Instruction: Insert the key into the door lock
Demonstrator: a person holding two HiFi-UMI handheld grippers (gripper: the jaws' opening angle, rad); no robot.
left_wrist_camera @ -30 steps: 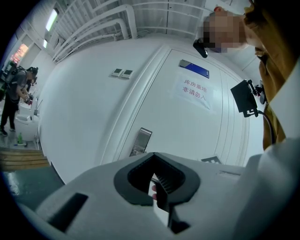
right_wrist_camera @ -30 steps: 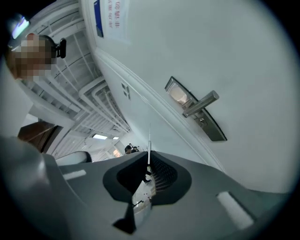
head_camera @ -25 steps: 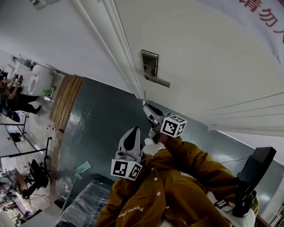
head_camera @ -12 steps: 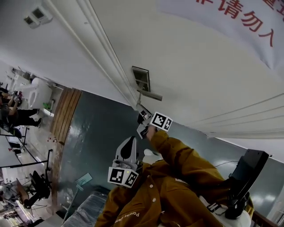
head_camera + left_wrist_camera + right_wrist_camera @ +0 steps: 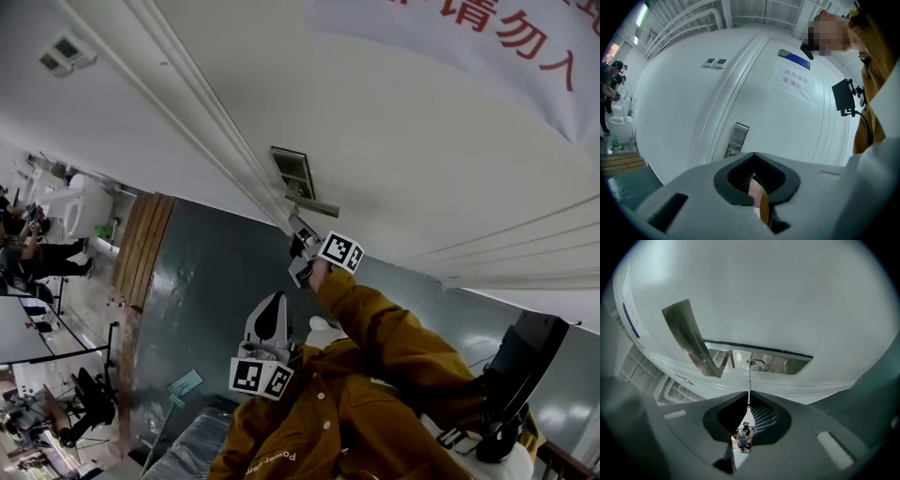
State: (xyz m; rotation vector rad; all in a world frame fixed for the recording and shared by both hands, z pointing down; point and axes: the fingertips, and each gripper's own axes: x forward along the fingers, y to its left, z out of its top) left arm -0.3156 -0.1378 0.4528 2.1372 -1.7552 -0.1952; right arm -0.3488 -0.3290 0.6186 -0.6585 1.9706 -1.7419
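Note:
The steel lock plate [image 5: 293, 173] with its lever handle [image 5: 315, 206] sits on the white door [image 5: 422, 141]. My right gripper [image 5: 300, 240] is right below the handle, shut on a thin silver key [image 5: 749, 386]. In the right gripper view the key's blade runs straight from the jaws to the round keyhole [image 5: 753, 363], and its tip meets it. How deep the tip sits I cannot tell. The lever handle [image 5: 690, 336] slants off to the left there. My left gripper [image 5: 273, 317] hangs lower, away from the door, shut and holding nothing. Its view shows the lock plate [image 5: 736, 139] farther off.
A white sign with red characters [image 5: 511, 37] hangs on the door. The door frame mouldings [image 5: 187, 127] run beside the lock, over a dark green floor [image 5: 216, 281]. A black device on a stand [image 5: 520, 366] is at the right. People [image 5: 37, 253] stand far left.
My right gripper has moved up to the lock with the key and rolled, so the blade now lines up with the keyhole. The left gripper has hardly shifted.

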